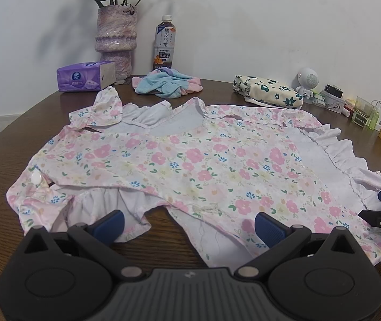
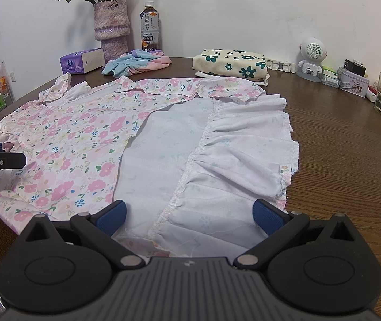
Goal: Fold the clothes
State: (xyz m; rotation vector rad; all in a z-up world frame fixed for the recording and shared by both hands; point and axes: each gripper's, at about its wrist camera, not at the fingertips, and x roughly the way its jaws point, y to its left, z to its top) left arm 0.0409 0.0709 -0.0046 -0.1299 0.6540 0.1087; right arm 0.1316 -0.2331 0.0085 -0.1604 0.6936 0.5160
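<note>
A pink floral dress (image 1: 190, 160) lies spread flat across the middle of the brown worktop (image 2: 351, 147), its pale inside showing at the ruffled hem. Your left claw (image 1: 189, 226) and right claw (image 2: 187, 218) both hang released over the near edge, gripping nothing. The fold looks barely begun; next, each claw needs to pinch an edge and carry it toward twelve o'clock. The near hem is cut off beneath the claws. Folded cloth (image 2: 230, 62) sits at one o'clock.
</note>
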